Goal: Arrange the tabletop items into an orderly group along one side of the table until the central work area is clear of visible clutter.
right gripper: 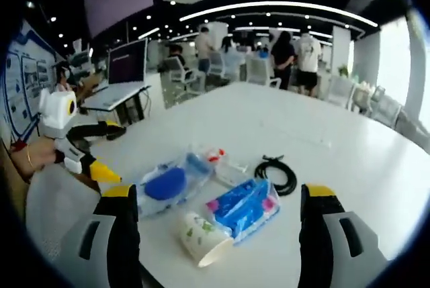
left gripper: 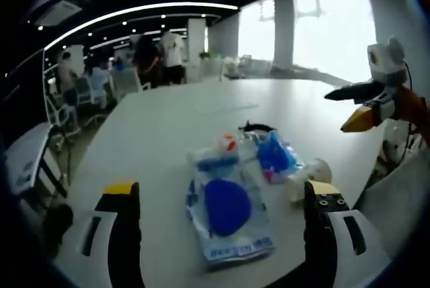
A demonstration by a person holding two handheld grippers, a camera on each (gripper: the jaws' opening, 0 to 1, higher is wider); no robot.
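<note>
Left gripper [left gripper: 222, 190]: hangs just above a big white table [left gripper: 154, 133]. Jaws wide apart, let go, nothing between them. Right gripper [right gripper: 218, 194]: same way, jaws spread wide, nothing held, low over the near edge of the table.

In the left gripper view, right up front between the jaws: a clear plastic bag [left gripper: 228, 211] with a round blue thing inside, flat on the table. Just behind it, a small packet with a red spot [left gripper: 227, 142]. To the right of that, a blue pack of tissues [left gripper: 275, 155], touching a paper cup [left gripper: 310, 175] on its side. Behind the tissues, a black cord [left gripper: 259, 127] in a loop. All close together in one small bunch near the middle of the table, not lined up along a side.

In the right gripper view: cup nearest, open end facing the camera, tissues just beside it, bag off to the left, cord farther back to the right.

From each side, the other gripper pokes in, its black and yellow tips apart, up off the table and away from the bunch.

Far back: people standing, chairs, a dark screen [right gripper: 127, 60], bright windows [left gripper: 322, 26].
</note>
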